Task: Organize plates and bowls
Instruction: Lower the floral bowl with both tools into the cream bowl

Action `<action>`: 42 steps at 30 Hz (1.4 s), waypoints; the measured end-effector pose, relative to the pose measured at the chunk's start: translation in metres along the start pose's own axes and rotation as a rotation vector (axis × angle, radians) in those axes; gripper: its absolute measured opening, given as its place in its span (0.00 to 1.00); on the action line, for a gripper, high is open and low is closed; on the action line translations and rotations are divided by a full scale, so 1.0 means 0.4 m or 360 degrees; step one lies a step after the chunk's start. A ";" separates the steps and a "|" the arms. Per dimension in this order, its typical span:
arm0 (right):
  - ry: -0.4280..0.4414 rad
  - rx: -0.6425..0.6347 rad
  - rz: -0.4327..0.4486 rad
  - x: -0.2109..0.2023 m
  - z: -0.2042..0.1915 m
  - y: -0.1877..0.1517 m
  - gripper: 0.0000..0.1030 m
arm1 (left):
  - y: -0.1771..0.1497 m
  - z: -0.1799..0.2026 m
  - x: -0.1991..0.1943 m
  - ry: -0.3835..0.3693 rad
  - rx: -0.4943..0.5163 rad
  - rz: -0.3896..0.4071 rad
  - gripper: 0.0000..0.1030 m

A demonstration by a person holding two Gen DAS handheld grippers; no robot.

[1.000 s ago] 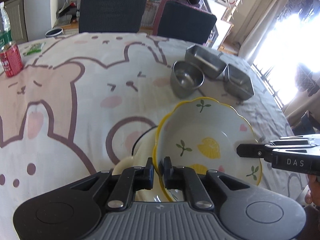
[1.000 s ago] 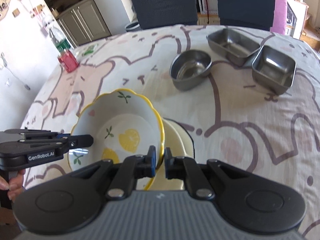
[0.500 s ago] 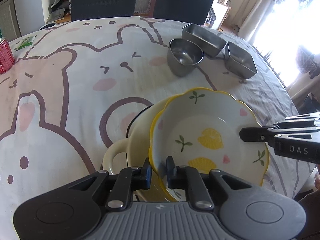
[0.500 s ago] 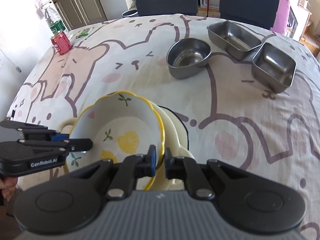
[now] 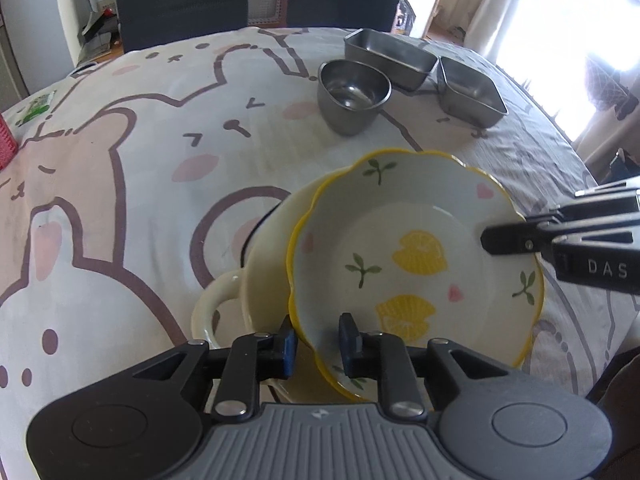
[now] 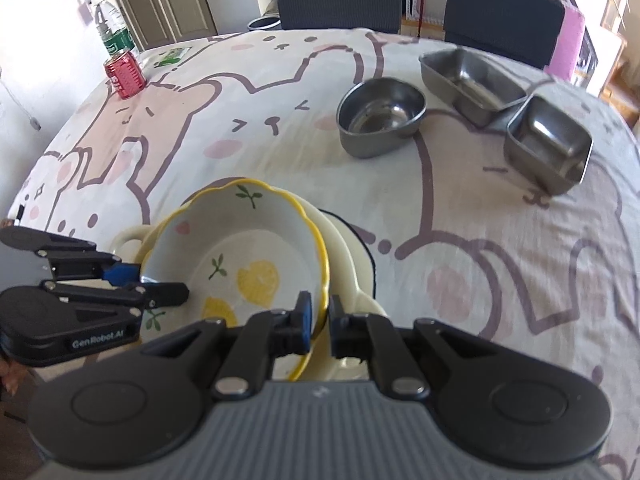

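Left claw (image 5: 316, 344) has just been opening, lemon bowl (image 5: 416, 256) rim loose between; right claw (image 6: 318, 320) pinches it. Only the right view shows the red can (image 6: 125, 74), upper left.

Two dark chairs (image 5: 184, 4) stand behind the worktop (image 5: 160, 152), top centre of frame. Worktop covered by bear-print cloth. Bright window with curtain (image 5: 492, 4), upper right. Grey cabinets (image 6: 168, 4), upper left of right view.
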State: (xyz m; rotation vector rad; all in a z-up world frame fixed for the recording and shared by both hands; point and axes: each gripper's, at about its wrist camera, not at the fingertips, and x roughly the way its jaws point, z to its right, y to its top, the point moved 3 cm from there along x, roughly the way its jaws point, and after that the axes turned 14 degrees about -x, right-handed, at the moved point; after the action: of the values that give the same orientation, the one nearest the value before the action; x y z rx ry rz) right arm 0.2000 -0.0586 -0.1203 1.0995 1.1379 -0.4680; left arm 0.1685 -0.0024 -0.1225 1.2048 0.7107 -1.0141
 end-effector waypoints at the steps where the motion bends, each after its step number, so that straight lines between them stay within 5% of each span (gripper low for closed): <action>1: -0.0004 0.0002 0.0000 0.000 0.000 -0.001 0.10 | -0.001 0.001 0.002 0.0000 0.0008 -0.0007 0.22; 12: -0.0033 -0.0008 -0.0001 0.006 0.008 -0.001 0.04 | 0.003 -0.001 -0.008 0.0021 0.0032 -0.0007 0.21; 16: 0.0204 0.0021 0.0074 -0.008 -0.009 0.007 0.00 | 0.002 -0.003 -0.013 0.0010 0.0037 -0.0016 0.21; 36: 0.0165 0.0043 -0.0008 0.038 0.021 -0.022 0.04 | -0.003 0.005 -0.034 0.0029 0.0046 -0.0060 0.22; 42: 0.0185 0.0034 0.0036 0.017 0.021 -0.028 0.09 | -0.003 0.011 -0.048 0.0033 0.0032 -0.0066 0.31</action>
State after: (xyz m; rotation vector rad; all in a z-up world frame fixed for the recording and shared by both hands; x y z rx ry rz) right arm 0.1979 -0.0694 -0.1314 1.1692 1.2230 -0.4034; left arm 0.1592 -0.0017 -0.1050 1.2239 0.7460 -1.0463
